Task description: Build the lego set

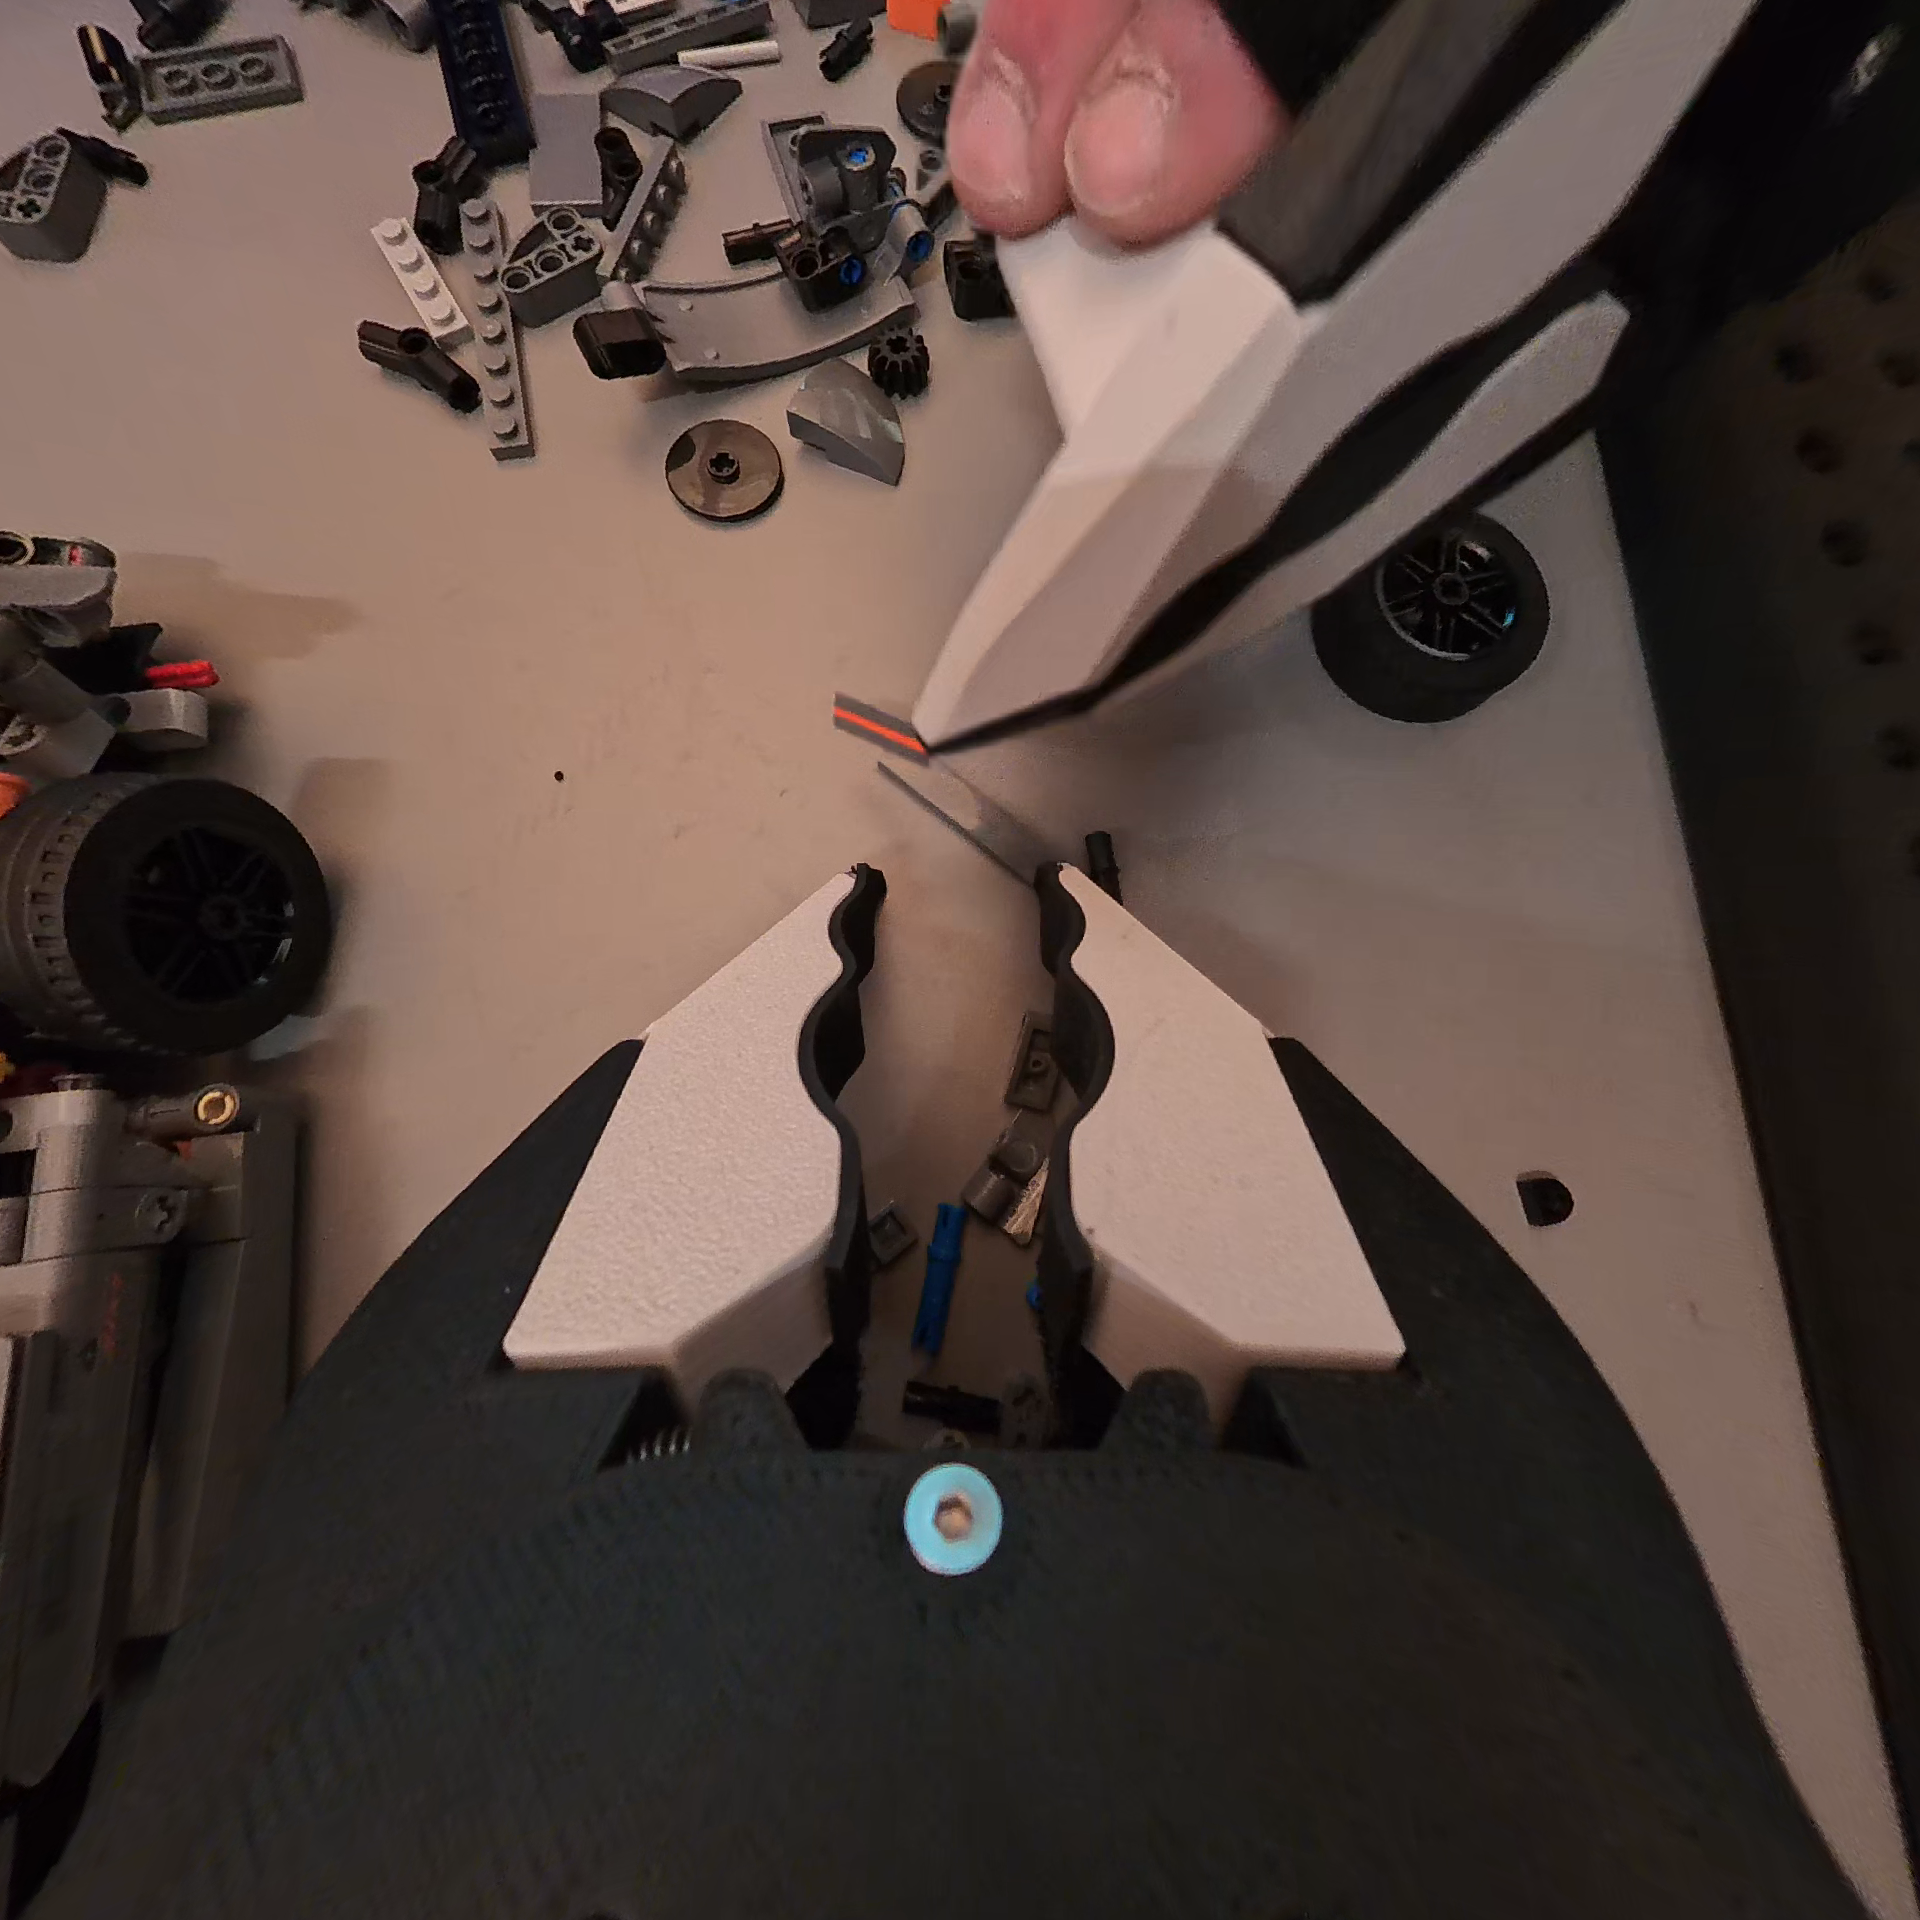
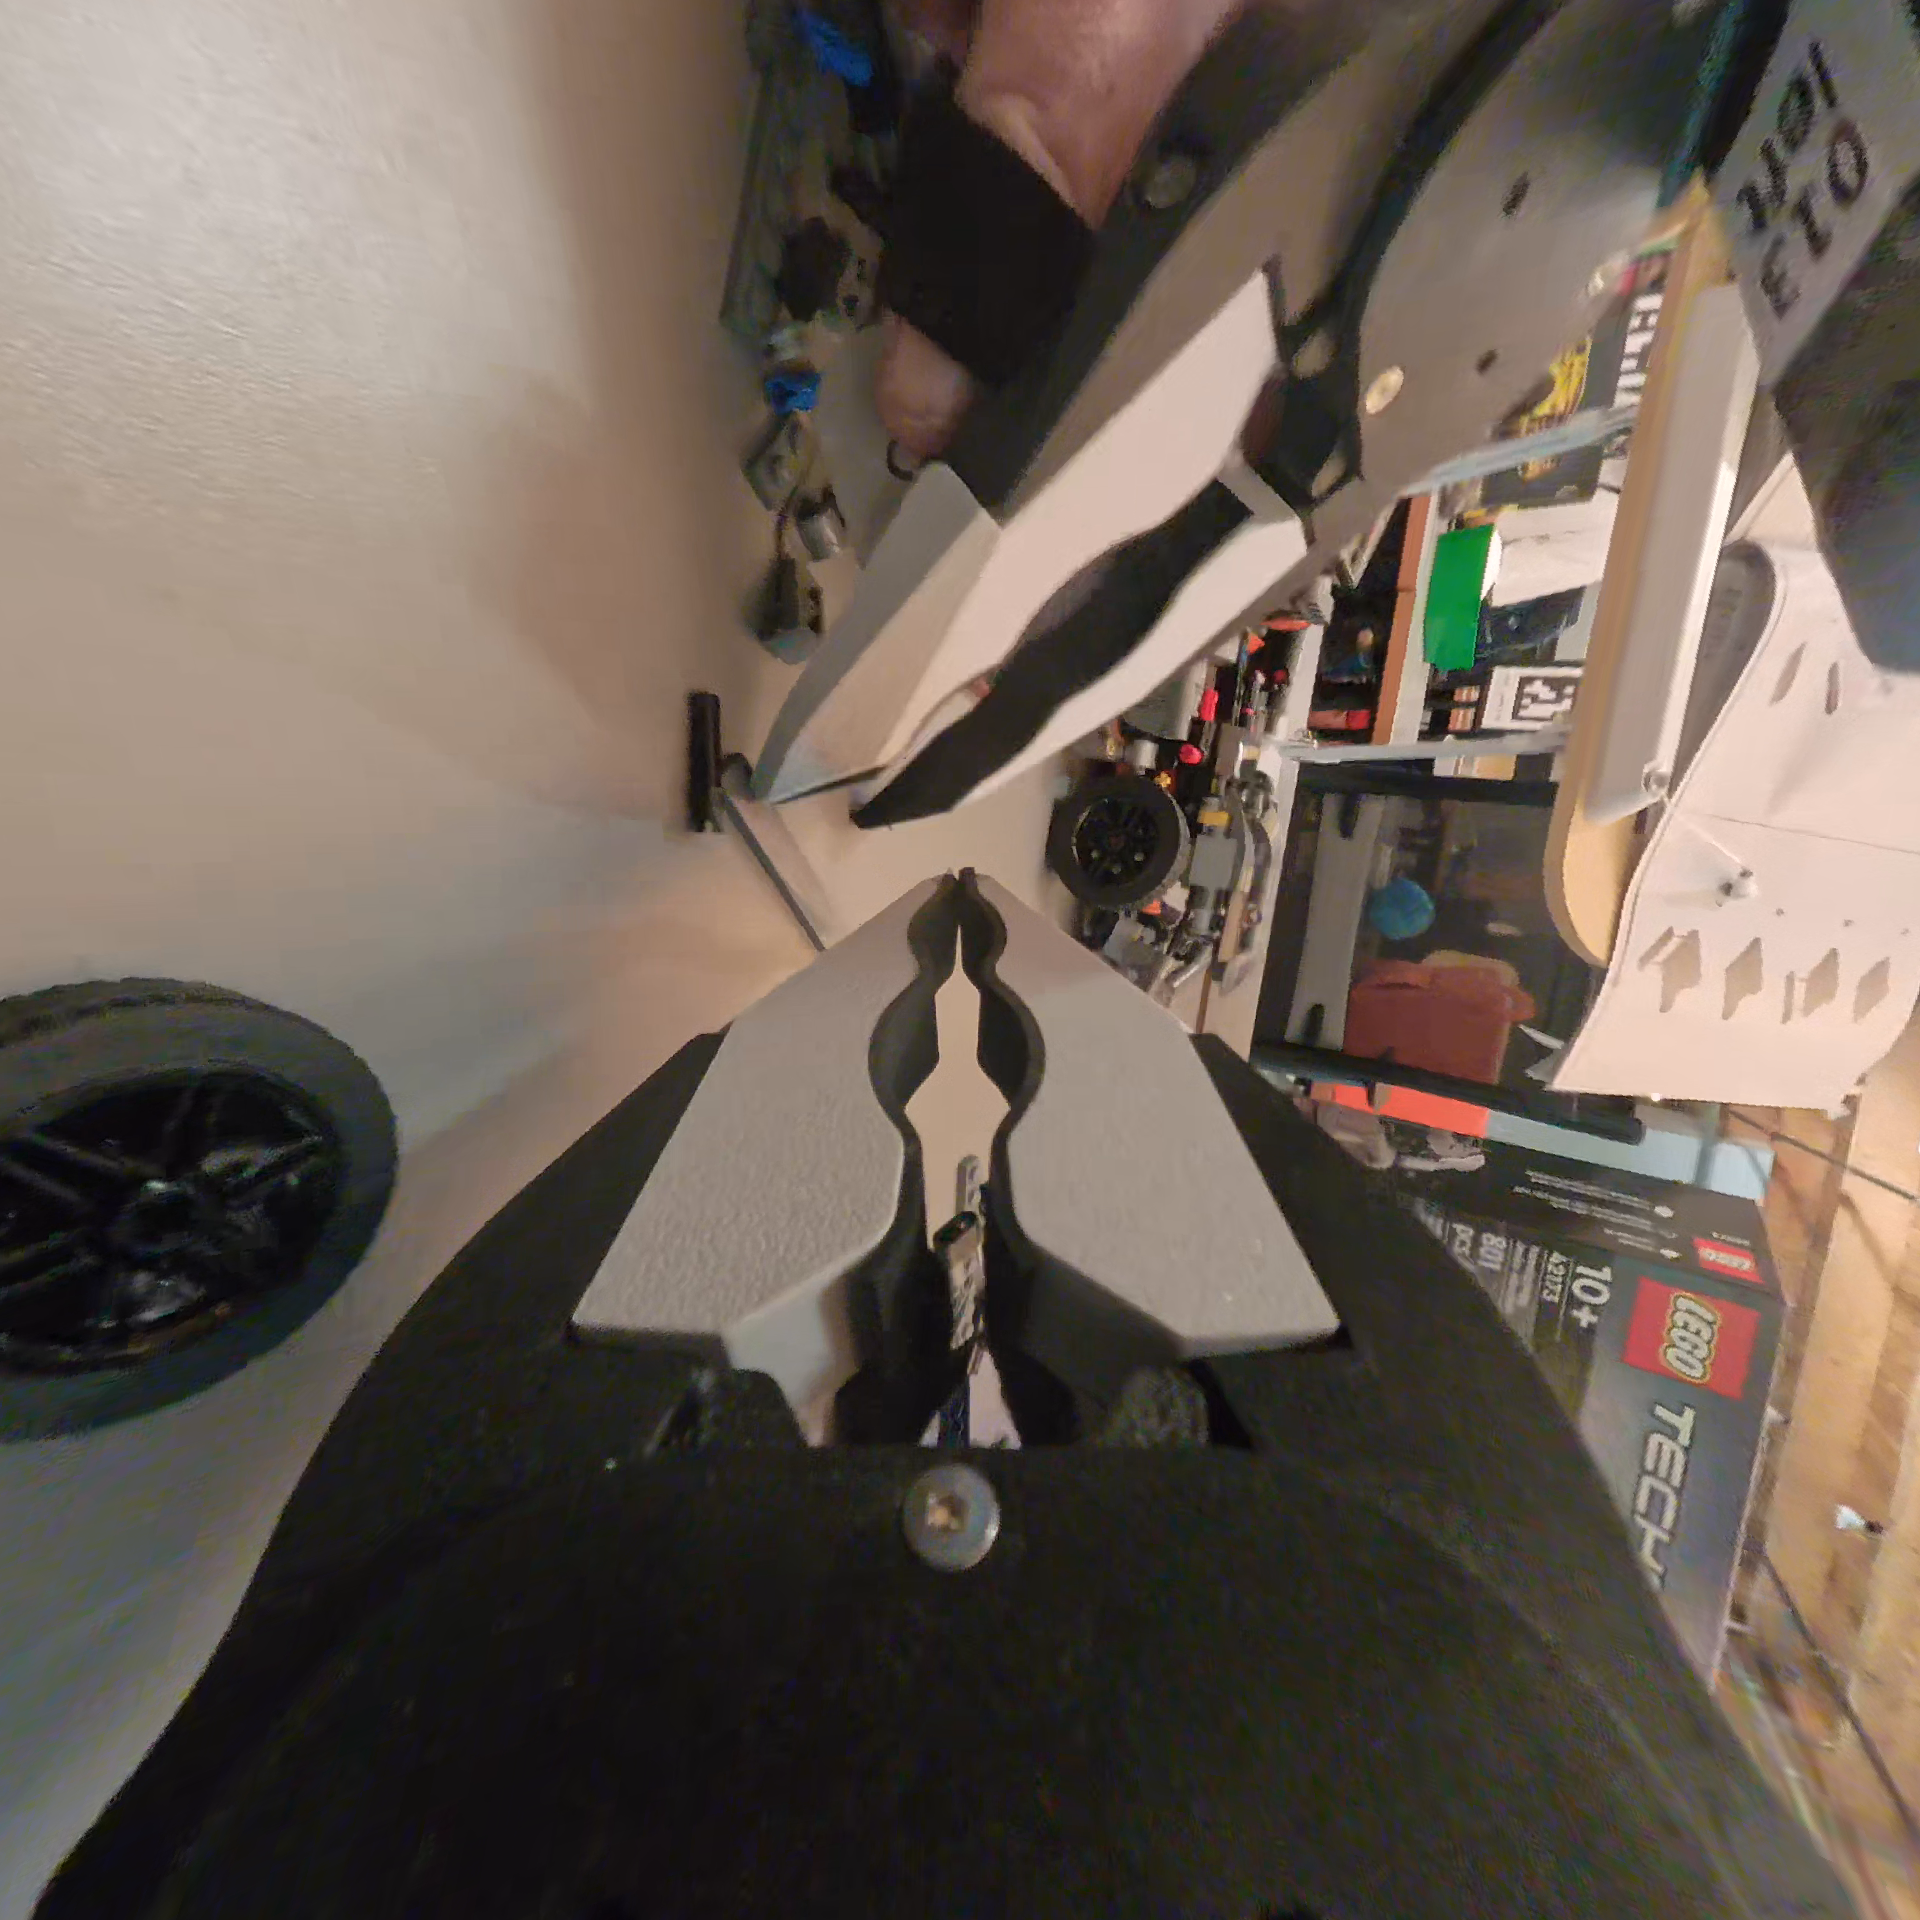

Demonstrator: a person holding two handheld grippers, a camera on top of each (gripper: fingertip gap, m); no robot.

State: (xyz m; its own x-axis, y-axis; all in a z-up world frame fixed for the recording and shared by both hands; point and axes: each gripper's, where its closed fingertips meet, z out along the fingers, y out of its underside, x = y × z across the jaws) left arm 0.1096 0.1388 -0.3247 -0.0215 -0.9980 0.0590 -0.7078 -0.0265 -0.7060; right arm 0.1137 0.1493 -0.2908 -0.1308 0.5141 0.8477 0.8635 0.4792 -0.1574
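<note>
My right gripper (image 1: 925, 740) comes in from the upper right and is shut on a thin grey strip with an orange line (image 1: 873, 724), held just above the table. In its own view the right gripper (image 2: 961, 878) has its tips pressed together and the strip does not show. My left gripper (image 1: 956, 883) is open and empty, its tips just below and right of the strip; it also shows in the right wrist view (image 2: 821, 805). A second thin grey strip (image 1: 961, 821) lies on the table between the two grippers. The partly built car (image 1: 114, 935) sits at the left edge.
A pile of loose grey and black parts (image 1: 623, 229) lies at the far side. A loose black wheel (image 1: 1434, 613) sits near the table's right edge, beside a dark perforated surface (image 1: 1818, 520). A black pin (image 1: 1101, 854) and a blue pin (image 1: 940, 1278) lie by my left gripper. A set box (image 2: 1662, 1351) stands off the table. The tips of both grippers are at nearly the same place. From the left gripper's tips to the blue pin (image 1: 940, 1278) is close to 7 cm.
</note>
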